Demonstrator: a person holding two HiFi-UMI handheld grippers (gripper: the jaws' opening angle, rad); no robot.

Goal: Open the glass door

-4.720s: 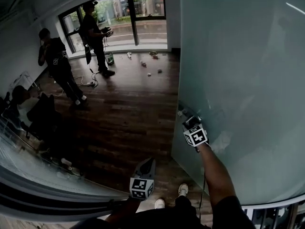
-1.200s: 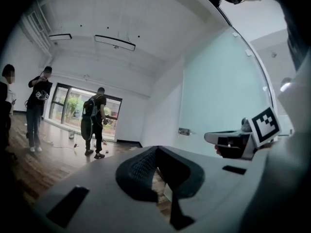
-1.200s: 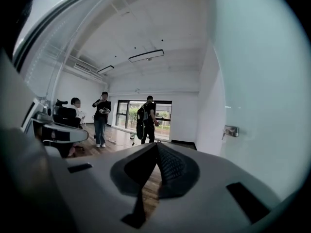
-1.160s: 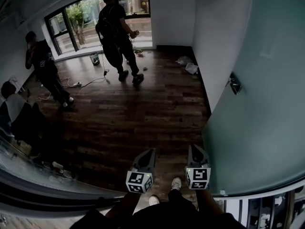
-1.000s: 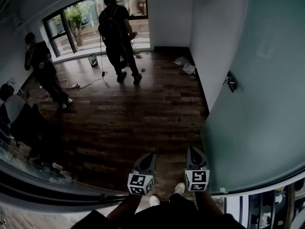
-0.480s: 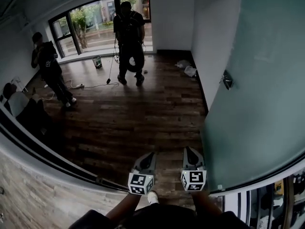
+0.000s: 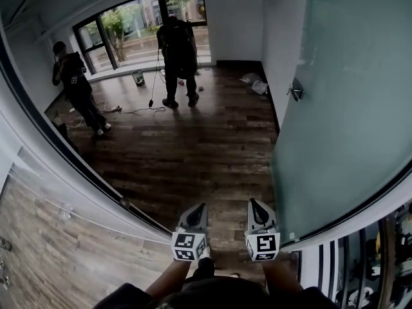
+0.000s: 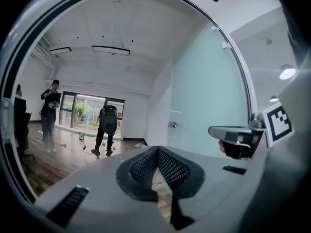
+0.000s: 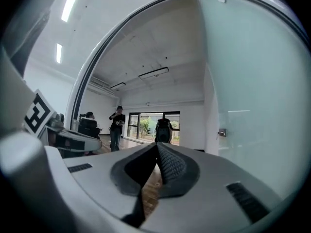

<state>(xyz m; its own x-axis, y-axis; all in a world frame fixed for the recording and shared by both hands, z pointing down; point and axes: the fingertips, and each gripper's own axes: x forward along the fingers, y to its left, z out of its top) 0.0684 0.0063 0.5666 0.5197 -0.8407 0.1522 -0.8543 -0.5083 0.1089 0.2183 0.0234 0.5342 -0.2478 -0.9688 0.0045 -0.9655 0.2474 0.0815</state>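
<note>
Here the frosted glass door (image 7: 347, 108) fills the right side of the head view. It stands swung into the room, and its free edge runs down just to the right of the right gripper without touching it. The dark wooden floor (image 7: 193, 153) spreads ahead through the opening to a wide window (image 7: 129, 24) on the far wall. A dark frame rail (image 7: 64, 153) curves down the left side of the head view.

Two people stand well away near the window. One has a backpack (image 7: 177, 53) and faces the glass, and the other (image 7: 77, 85) stands further left with hands raised to chest height.

The person's two forearms rise from the bottom edge, the left forearm (image 7: 168, 277) and the right forearm (image 7: 275, 279) lying side by side and nearly parallel. Each carries its gripper held out in front, pointing into the room about level. The two marker cubes sit next to each other.

The left gripper (image 8: 156, 148) has its jaws pressed together at the tips, with nothing between them. The right gripper (image 9: 156, 144) is likewise closed and empty. Both hang over bare floor.

The door's small metal handle (image 7: 296, 90) sits on the panel near its free edge. It is well ahead of the right gripper and apart from it.
</note>
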